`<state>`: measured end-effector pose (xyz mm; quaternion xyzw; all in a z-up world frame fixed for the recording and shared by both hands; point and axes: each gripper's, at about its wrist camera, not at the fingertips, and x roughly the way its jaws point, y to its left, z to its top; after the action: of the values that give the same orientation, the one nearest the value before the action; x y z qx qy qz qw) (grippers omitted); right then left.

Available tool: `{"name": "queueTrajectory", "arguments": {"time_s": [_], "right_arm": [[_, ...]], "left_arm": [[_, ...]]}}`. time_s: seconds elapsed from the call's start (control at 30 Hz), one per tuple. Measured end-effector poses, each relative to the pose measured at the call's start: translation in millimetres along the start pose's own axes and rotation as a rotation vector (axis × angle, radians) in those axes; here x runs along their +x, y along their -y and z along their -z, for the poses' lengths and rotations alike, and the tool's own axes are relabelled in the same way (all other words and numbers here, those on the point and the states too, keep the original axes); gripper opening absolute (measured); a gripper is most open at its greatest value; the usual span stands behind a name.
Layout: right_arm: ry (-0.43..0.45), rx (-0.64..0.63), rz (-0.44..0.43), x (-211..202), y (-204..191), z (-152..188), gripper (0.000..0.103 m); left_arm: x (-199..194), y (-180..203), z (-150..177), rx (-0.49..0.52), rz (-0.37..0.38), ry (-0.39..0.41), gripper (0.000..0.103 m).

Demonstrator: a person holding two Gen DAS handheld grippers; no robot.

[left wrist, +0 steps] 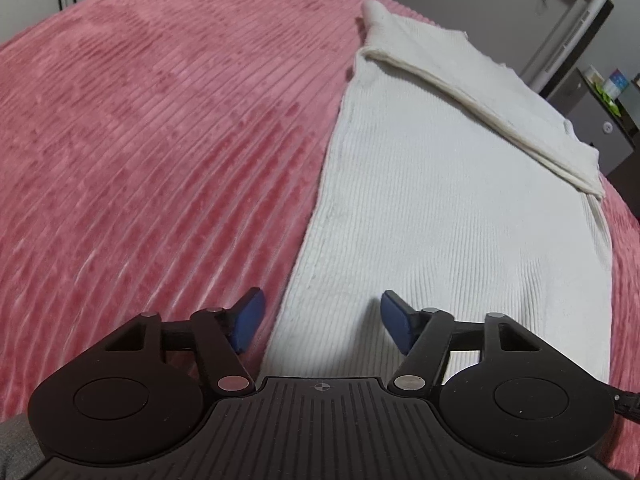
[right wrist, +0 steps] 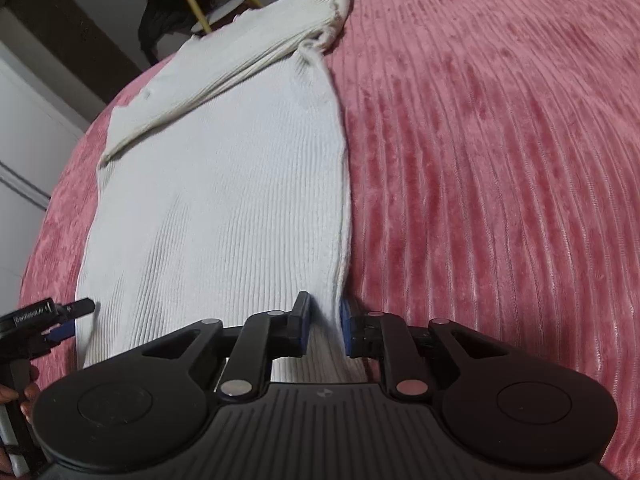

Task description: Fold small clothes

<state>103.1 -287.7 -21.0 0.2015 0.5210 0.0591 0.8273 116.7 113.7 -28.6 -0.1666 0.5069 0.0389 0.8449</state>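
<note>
Blue-padded tongs of the right gripper (right wrist: 325, 326) clamp the near right corner of a white ribbed sweater (right wrist: 224, 200), its fabric pinched up between the pads. Over the garment's near left edge, the left gripper (left wrist: 322, 320) hangs with its fingers spread wide apart, gripping nothing. Laid flat on a pink corduroy bedspread (right wrist: 500, 160), the sweater (one sleeve folded diagonally across its far end) stretches away from both tools.

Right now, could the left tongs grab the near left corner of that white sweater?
Probably yes. The left tongs are open right at the white sweater, straddling its left edge on the pink bedspread; nothing lies between. The right tongs already pinch the other edge.
</note>
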Motion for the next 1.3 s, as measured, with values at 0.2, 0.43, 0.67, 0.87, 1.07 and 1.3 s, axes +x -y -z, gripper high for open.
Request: {"name": "queueTrajectory", "arguments": {"time_s": [0.2,0.43,0.67,0.87,1.07,1.3], "right_arm": [[-0.052,-0.038,-0.018,-4,-1,6,0.018],[-0.068,-0.073,-0.036,-3,-5,6,0.008],[-0.031,-0.026,-0.161,-17,-14,-6,0.007],[0.027,0.105,-0.297,-20,-18,-48,0.007],[0.140,0.223,-0.256,2,-20,-104,0.007],[0.231,0.098,-0.048,29,-20,-131,0.020]], "left_arm": [[-3,0,8,0.077,0.033,-0.096,0.086],[-3,-3,8,0.075,0.033,-0.114,0.025],[-18,-6,-12,0.040,0.174,-0.111,0.010],[-38,-1,-71,-0.027,0.317,0.007,0.010],[-14,8,-127,-0.082,0.270,0.117,0.011],[2,-1,-132,-0.058,0.192,0.239,0.054]]}}
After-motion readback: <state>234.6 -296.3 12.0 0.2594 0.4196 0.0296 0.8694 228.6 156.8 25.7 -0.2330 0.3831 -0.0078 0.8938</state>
